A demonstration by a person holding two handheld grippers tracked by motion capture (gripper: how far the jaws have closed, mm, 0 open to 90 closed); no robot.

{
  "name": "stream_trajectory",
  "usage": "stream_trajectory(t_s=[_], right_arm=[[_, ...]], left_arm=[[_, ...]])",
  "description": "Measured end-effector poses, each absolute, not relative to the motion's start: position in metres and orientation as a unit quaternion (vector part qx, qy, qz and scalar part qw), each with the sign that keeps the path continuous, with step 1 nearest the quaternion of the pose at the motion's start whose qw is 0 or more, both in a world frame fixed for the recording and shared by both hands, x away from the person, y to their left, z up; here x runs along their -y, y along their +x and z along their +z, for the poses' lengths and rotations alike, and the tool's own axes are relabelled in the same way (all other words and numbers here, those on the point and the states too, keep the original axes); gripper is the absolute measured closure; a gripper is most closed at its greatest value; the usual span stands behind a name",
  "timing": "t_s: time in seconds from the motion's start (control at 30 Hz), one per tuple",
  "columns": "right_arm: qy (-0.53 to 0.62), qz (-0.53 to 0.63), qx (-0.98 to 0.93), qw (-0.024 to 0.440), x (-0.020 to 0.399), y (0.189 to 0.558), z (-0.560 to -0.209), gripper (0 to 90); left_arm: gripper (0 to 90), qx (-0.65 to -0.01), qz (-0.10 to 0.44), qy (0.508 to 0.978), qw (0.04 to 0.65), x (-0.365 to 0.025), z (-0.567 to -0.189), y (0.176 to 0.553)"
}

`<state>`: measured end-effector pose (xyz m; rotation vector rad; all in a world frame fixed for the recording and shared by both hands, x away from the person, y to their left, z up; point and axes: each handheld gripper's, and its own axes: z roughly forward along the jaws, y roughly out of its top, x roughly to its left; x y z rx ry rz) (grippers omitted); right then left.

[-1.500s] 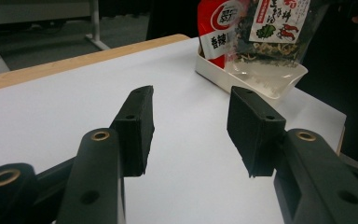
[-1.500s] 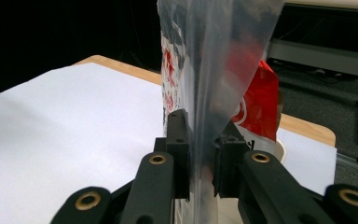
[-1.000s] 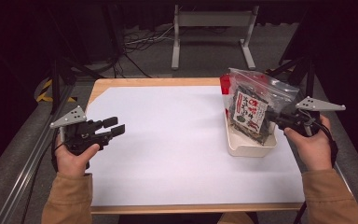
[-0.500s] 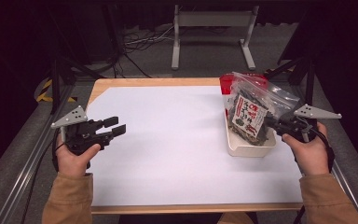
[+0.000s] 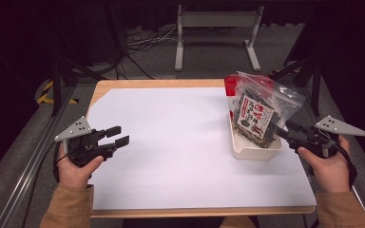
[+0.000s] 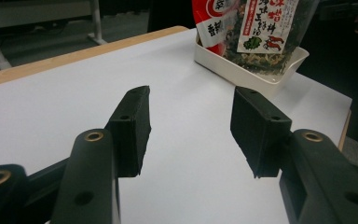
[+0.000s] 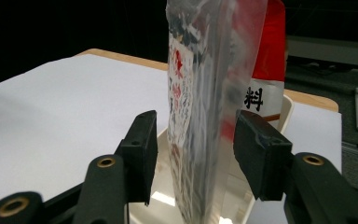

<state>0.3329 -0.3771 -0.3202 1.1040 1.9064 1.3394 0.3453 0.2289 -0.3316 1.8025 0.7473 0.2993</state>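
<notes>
Clear snack bag upright in white tray near worktop right edge. Right hand-held gripper just opening, pads clear of bag between them. Left hand-held gripper apart, empty, near left edge; wide bare middle. Right gripper view reveals red packet behind bag.

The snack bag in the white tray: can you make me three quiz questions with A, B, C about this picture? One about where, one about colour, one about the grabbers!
1. Where does the clear snack bag stand?
A. in the white tray
B. flat on the table's middle
C. on the floor

2. What colour is the packet behind it?
A. blue
B. red
C. yellow

3. How is the right gripper?
A. squeezing the bag
B. open, bag between its jaws
C. holding a cup

Answers: 1 A, the bag rises from the tray at the table's right. 2 B, red shows behind the bag. 3 B, its jaws have just been opening; gaps show on both sides.
</notes>
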Motion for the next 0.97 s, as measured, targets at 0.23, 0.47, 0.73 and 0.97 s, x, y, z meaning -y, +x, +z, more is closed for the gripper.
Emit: stream_trajectory(t_s=[0.23, 0.47, 0.73, 0.97], right_arm=[[0.371, 0.500, -0.735, 0.267, 0.368, 0.315, -0.327, 43.0], [0.353, 0.507, -0.752, 0.230, 0.356, 0.312, -0.346, 41.5], [0.348, 0.523, -0.751, 0.203, 0.343, 0.315, -0.367, 39.4], [0.348, 0.522, -0.753, 0.201, 0.342, 0.315, -0.372, 37.7]], left_arm=[[47.7, -0.310, 0.129, 0.761, 0.555, -0.230, -0.339, 0.338], [46.2, -0.294, 0.128, 0.762, 0.562, -0.230, -0.347, 0.332], [45.7, -0.295, 0.124, 0.762, 0.563, -0.230, -0.350, 0.332], [45.1, -0.303, 0.121, 0.757, 0.566, -0.233, -0.353, 0.331]])
